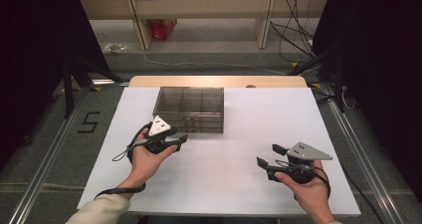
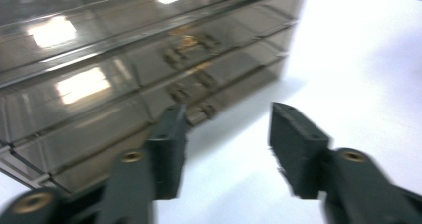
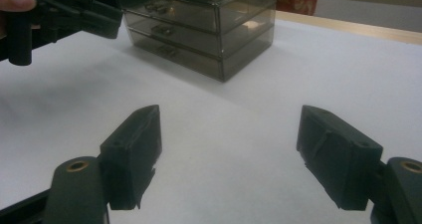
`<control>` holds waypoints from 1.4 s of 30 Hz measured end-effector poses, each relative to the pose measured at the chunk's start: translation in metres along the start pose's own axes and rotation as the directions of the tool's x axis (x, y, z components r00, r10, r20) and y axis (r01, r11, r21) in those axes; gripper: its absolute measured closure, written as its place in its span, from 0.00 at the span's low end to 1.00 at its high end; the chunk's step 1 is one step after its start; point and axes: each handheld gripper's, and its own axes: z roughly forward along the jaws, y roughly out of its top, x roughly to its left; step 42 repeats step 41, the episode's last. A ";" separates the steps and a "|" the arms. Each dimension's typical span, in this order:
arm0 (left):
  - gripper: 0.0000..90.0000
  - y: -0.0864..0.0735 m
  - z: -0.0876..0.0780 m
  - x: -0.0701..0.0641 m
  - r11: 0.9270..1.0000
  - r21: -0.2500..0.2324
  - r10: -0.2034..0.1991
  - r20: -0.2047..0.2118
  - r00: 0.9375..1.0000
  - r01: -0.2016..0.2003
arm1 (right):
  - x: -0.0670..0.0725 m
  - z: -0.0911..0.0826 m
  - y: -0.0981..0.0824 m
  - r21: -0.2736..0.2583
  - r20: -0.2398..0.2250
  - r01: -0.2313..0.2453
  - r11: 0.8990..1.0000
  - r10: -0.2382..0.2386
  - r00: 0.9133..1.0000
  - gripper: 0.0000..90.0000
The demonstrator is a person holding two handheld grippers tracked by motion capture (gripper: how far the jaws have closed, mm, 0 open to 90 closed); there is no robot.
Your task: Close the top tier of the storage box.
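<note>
A smoky clear plastic drawer box (image 1: pixel 189 109) with three shallow drawers stands at the back middle of the white table top (image 1: pixel 234 184). My left gripper (image 1: pixel 175 136) hovers just in front of the box's left front corner, jaws apart with nothing between them. In the left gripper view the jaws (image 2: pixel 226 119) point at the drawer fronts (image 2: pixel 124 74), close to the small handles. My right gripper (image 1: pixel 269 155) is held low at the front right, well away from the box, open and empty. The right gripper view looks past its jaws (image 3: pixel 230 119) to the box (image 3: pixel 199 20) and the left gripper (image 3: pixel 74 12).
A wooden table edge (image 1: pixel 214 80) shows behind the white sheet. Beyond it on the floor are a red bag (image 1: pixel 161 27), wooden shelf legs and loose cables (image 1: pixel 293 35). Black stand legs (image 1: pixel 74 79) flank the table on both sides.
</note>
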 end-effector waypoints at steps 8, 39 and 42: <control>0.15 -0.014 -0.043 -0.008 0.999 -0.033 -0.010 0.137 0.990 0.014 | 0.003 0.002 0.000 0.005 -0.027 0.013 1.000 -0.013 1.000 0.30; 0.01 -0.031 -0.061 0.010 0.999 -0.036 0.034 0.146 0.989 -0.029 | 0.004 0.004 -0.002 0.026 -0.032 0.031 0.999 -0.031 0.999 0.30; 0.02 -0.032 -0.059 0.011 0.999 -0.029 0.032 0.140 0.990 -0.028 | 0.003 0.004 -0.002 0.027 -0.031 0.033 0.999 -0.032 0.999 0.29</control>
